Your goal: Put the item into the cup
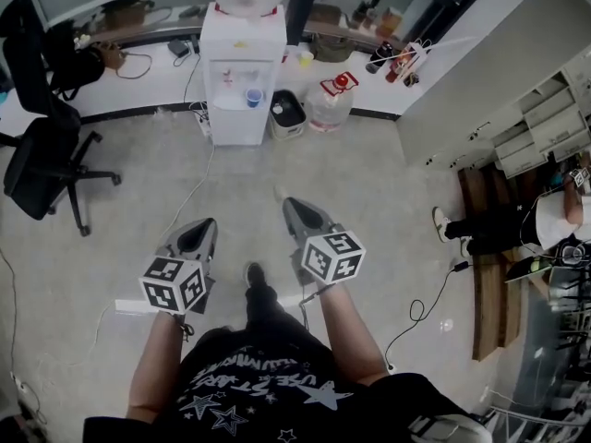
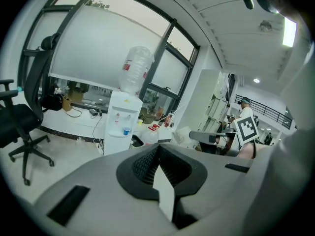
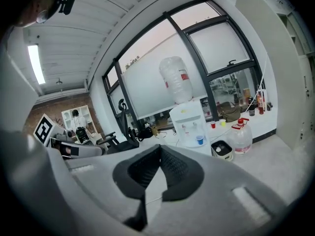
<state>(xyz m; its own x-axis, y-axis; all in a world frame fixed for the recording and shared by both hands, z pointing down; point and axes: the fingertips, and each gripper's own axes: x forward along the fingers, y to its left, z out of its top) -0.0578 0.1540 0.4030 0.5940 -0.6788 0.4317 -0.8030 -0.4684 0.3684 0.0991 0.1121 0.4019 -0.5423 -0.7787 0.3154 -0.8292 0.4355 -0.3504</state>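
Observation:
A small blue cup [image 1: 254,97] stands in the tap recess of a white water dispenser [image 1: 242,67] ahead of me; it also shows in the left gripper view as the blue cup [image 2: 127,131] and in the right gripper view as the blue cup [image 3: 199,140]. My left gripper [image 1: 205,224] and right gripper [image 1: 291,205] hang side by side over the bare floor, well short of the dispenser. Both are shut, jaws meeting at the tips, left gripper [image 2: 158,149], right gripper [image 3: 159,149], with nothing held. I cannot make out which thing is the item.
A black office chair [image 1: 46,160] stands at the left. Beside the dispenser sit a black bin [image 1: 288,113] and a large water jug [image 1: 331,102]. A white counter [image 1: 148,77] runs along the window. Cables [image 1: 199,187] trail on the floor; a wooden bench [image 1: 487,275] is at the right.

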